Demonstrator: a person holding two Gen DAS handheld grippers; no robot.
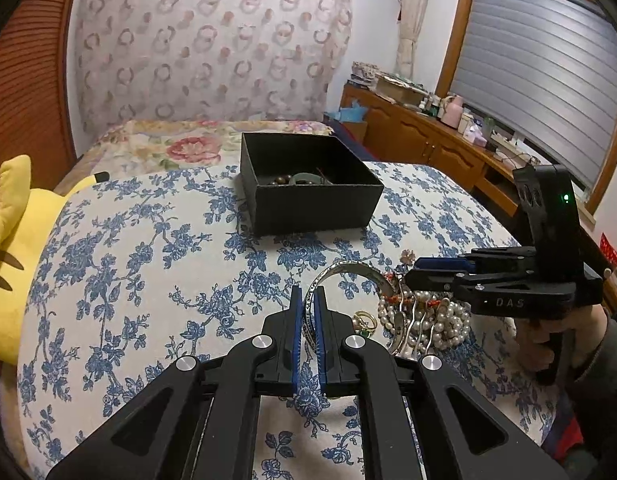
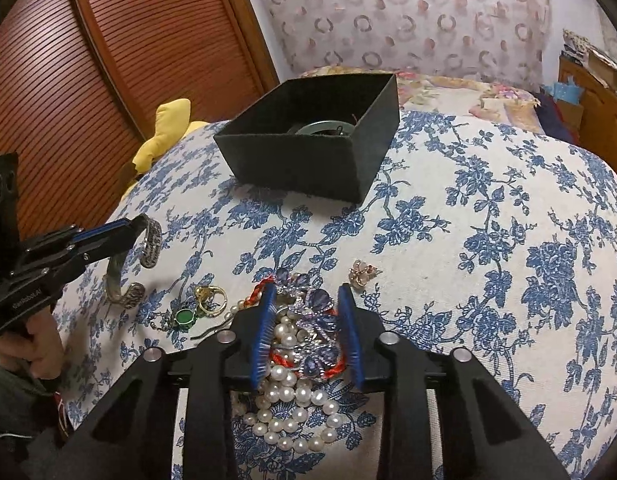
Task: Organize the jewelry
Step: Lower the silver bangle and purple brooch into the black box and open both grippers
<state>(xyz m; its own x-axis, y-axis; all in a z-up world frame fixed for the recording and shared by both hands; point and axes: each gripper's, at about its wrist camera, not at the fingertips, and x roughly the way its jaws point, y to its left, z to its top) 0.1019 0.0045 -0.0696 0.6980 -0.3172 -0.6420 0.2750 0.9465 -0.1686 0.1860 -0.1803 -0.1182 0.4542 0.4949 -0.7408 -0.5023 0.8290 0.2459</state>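
My left gripper [image 1: 307,294] is shut on a silver cuff bracelet [image 1: 350,272], which also shows in the right wrist view [image 2: 152,240], held just above the bedspread. My right gripper [image 2: 306,292] is open, its jaws on either side of a purple jewelled piece [image 2: 314,320] that lies on a pile of pearl strands [image 2: 292,412] and red cord. It also shows in the left wrist view [image 1: 412,272]. A black open box [image 1: 308,184] stands beyond, holding a jade bangle [image 2: 322,126] and dark beads.
A gold ring [image 2: 210,300], a green stone pendant [image 2: 185,317] and a small pink earring [image 2: 362,274] lie loose on the blue-flowered bedspread [image 2: 488,240]. A yellow plush toy [image 1: 12,248] lies at the left edge. A wooden cabinet [image 1: 428,136] stands at the right.
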